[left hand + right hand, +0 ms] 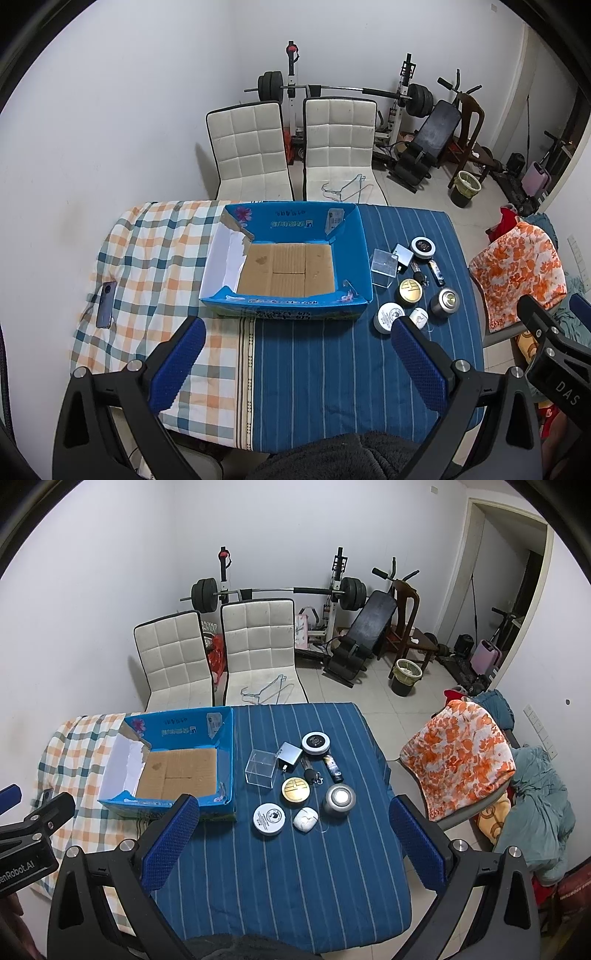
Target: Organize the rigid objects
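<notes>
While both grippers hover above the near edge of the table with nothing between their fingers, we judge the step in hand to be the first pick. The left gripper and the right gripper both have their jaws spread wide. The open blue cardboard box sits empty, its brown floor bare. Just right of the box lies the cluster: a clear square plastic case, a gold-lidded round tin, a white round tin, a white pebble-shaped earbud case and a silver metal cylinder. We would have the right gripper take the white round tin first, nearest and unobstructed, closing across its rim; the items crowd together, so neighbours may get nudged.
</notes>
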